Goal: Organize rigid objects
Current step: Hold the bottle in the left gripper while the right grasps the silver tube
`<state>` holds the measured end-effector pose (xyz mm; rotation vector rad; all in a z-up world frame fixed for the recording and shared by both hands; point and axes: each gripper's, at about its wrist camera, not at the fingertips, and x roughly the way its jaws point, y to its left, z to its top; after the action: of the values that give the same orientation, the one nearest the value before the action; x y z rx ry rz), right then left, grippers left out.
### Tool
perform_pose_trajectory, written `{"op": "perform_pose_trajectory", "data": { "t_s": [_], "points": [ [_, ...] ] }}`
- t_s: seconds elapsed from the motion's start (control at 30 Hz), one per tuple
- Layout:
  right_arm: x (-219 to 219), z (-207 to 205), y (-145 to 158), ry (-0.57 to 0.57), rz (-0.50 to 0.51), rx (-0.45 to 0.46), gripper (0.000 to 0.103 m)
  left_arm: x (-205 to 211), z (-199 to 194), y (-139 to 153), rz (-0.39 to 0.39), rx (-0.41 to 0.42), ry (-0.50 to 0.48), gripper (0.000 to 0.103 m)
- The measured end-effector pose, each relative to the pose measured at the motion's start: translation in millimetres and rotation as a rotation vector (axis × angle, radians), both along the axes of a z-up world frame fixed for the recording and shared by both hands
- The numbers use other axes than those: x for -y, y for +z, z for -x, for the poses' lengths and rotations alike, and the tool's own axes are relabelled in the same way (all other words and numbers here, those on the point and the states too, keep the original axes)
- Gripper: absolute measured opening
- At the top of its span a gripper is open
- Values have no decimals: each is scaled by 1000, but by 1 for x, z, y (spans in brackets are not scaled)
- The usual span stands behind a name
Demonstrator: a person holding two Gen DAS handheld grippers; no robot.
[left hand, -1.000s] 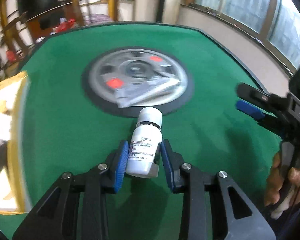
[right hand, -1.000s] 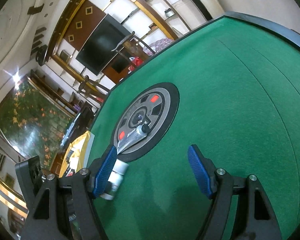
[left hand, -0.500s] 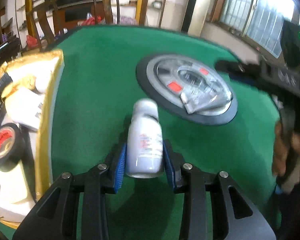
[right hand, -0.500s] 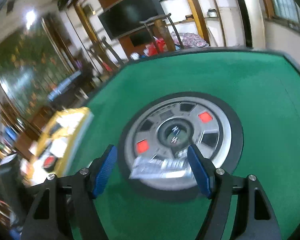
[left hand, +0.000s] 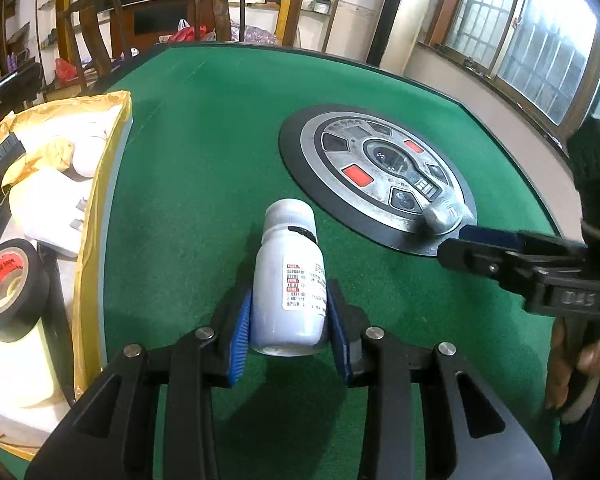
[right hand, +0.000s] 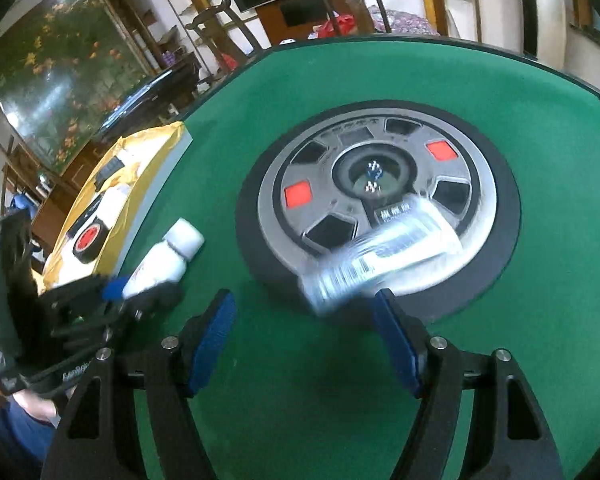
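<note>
With tape and white items already in the gold-lined box (left hand: pixel 100 184), the left gripper (left hand: pixel 288 320) clamped the white bottle (left hand: pixel 288 280) above the felt, while the right gripper's (right hand: pixel 304 328) jaws, just narrowing, had apparently not yet pinched the blurred silver tube (right hand: pixel 380 256) on the table's hub.

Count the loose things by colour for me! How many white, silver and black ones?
White: 2, the bottle and the plug
Silver: 1, the packet
Black: 1, the tape roll
Total: 4
</note>
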<state>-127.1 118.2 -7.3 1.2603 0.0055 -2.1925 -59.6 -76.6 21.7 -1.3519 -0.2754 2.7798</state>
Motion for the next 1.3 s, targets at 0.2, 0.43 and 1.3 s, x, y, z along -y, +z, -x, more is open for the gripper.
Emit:
{"op": "perform_pose_trajectory", "data": {
  "t_s": [0.2,0.43,1.3],
  "points": [
    [-14,11,-2,-165,50,44,27,1,3,-1,-15,0,7,32],
    [-18,0,35,-76,170,-43,47,0,4,-1,-12,-2,14,32],
    [-19,54,0,-37,179,-1,65,-1,3,-3,10,-8,13,32]
  ]
}}
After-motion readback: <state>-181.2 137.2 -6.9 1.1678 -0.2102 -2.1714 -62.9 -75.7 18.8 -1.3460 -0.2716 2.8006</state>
